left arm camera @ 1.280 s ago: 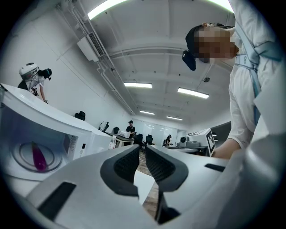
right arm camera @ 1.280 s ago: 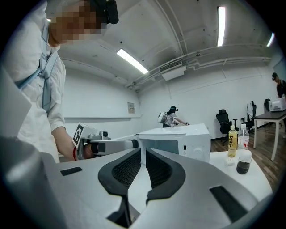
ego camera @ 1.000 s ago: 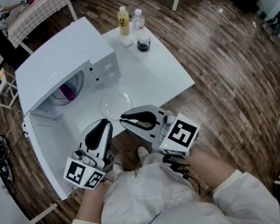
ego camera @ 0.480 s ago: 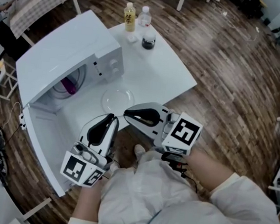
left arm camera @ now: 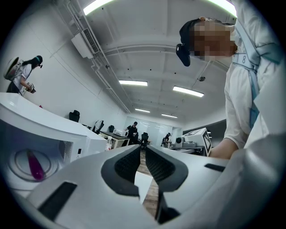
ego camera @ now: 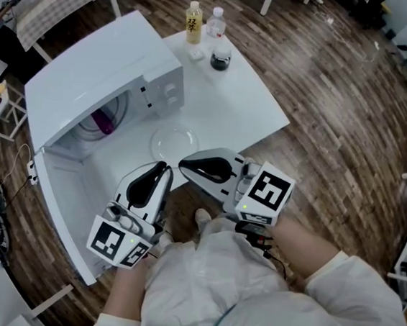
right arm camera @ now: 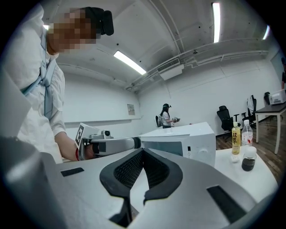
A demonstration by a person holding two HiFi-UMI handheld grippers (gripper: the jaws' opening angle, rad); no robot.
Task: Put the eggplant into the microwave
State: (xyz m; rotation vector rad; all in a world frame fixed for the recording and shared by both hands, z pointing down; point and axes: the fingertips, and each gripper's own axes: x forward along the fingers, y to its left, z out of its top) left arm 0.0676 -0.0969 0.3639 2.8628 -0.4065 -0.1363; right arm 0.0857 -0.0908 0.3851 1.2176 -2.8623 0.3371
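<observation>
Right gripper [right arm camera: 143,151] — jaws just closed, empty

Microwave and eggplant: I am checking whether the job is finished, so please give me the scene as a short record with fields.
microwave: on the white table, door open
eggplant: inside the microwave, on its turntable
glass plate: on the table in front of the microwave, empty
left gripper: jaws a sliver apart, nothing between them
right gripper: jaws together, nothing held
bottles: two, at the table's far end
task: eggplant is in; door not yet closed
</observation>
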